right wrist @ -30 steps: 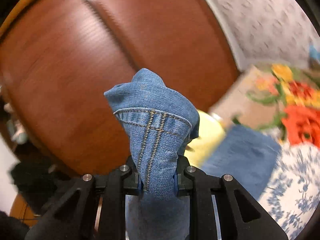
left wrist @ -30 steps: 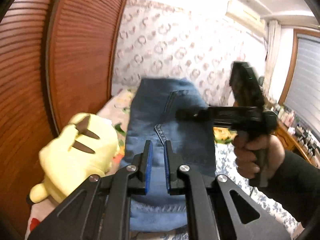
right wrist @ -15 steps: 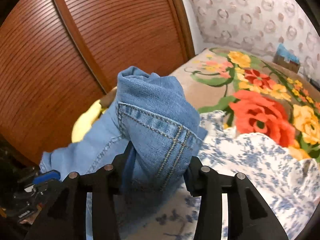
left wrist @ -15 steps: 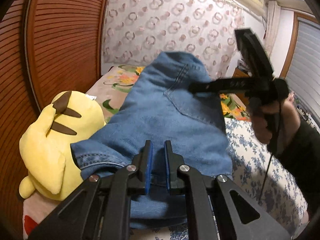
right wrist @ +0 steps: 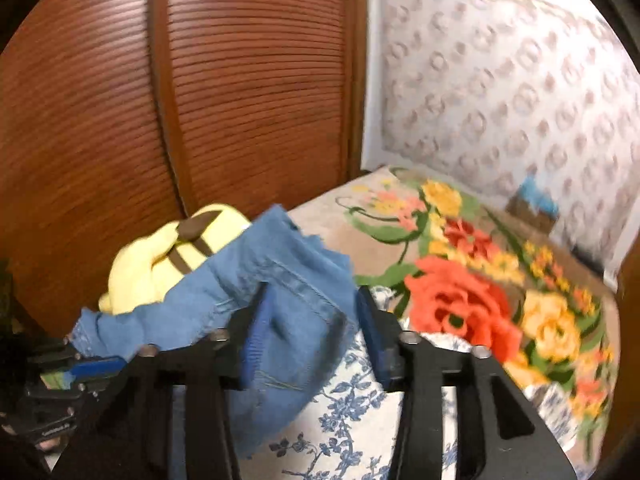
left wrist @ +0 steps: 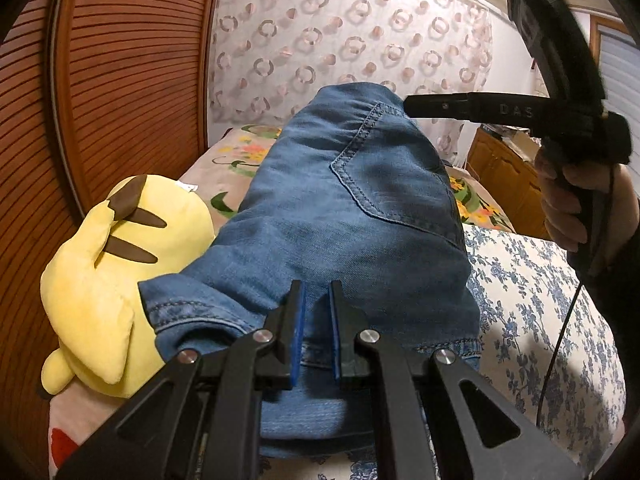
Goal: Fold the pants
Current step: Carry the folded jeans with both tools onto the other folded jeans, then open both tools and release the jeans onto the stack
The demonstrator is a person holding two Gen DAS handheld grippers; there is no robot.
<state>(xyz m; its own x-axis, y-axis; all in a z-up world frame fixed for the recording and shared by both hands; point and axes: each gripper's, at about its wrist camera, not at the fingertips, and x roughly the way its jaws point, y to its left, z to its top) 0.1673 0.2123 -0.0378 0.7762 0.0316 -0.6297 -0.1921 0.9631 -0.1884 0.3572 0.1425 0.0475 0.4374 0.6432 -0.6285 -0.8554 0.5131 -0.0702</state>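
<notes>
Blue denim pants (left wrist: 344, 216) lie folded in a heap on the bed, back pocket up, one edge resting on a yellow plush toy (left wrist: 120, 264). My left gripper (left wrist: 316, 292) hovers over the near end of the pants, jaws a narrow gap apart, with nothing visibly between them. My right gripper (right wrist: 310, 300) stands open with a wide gap, the pants (right wrist: 280, 292) lying loose between and beyond its fingers. It also shows in the left wrist view (left wrist: 412, 102) at the far top of the pants.
Brown slatted wardrobe doors (left wrist: 120, 80) stand close on the left. The bed has a blue-flowered sheet (left wrist: 532, 280) and a bright floral blanket (right wrist: 480, 280). A patterned wall (right wrist: 500, 100) is at the head, with a wooden cabinet (left wrist: 504, 176) to the right.
My right gripper carried the pants' end over and down onto the heap, then opened and let go. The folded pants settled lower, against the plush toy.
</notes>
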